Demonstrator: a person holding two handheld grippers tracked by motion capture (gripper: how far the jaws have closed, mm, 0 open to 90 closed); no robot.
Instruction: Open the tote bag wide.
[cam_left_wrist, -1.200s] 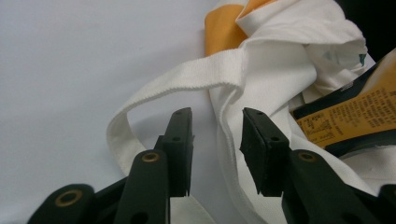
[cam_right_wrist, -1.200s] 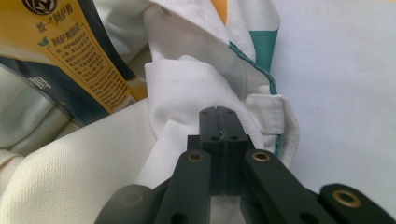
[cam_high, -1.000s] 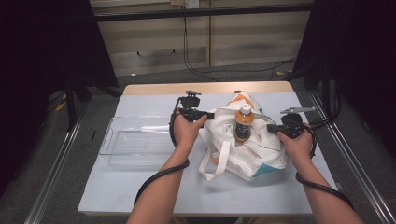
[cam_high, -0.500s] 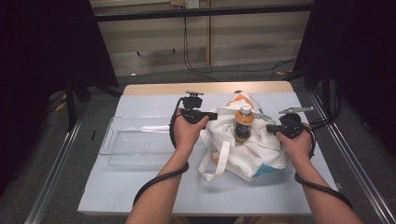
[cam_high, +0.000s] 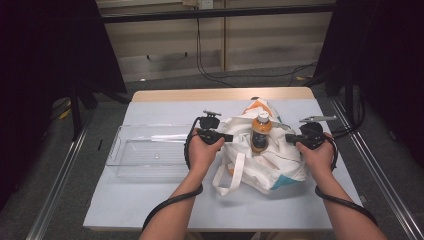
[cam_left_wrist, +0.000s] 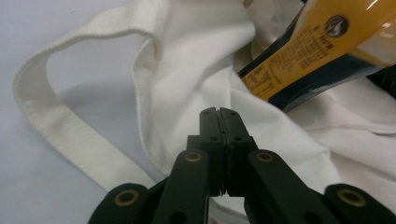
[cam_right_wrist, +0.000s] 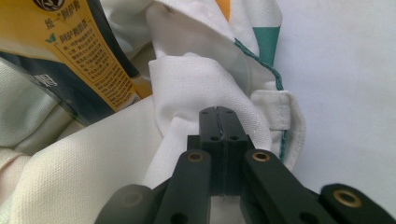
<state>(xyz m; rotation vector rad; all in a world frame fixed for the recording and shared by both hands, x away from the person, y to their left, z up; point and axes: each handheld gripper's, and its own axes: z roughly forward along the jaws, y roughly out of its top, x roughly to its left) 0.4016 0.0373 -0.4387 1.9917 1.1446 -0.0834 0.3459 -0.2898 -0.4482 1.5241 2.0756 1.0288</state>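
Left gripper (cam_left_wrist: 218, 112) jaws have just been closing — we now see them clamped on the tote bag (cam_high: 260, 165) rim. Right gripper (cam_right_wrist: 218, 111) pinches the opposite rim. Bag on the worktop (cam_high: 150, 200), tea bottle (cam_high: 260, 132) upright inside — mouth ready to spread.

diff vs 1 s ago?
Left gripper has sunk a little toward the tote bag, and its fingers have just been closing, now pinching the bag's cloth edge. Right gripper stays clamped on the bag's other side; bottle still stands inside.
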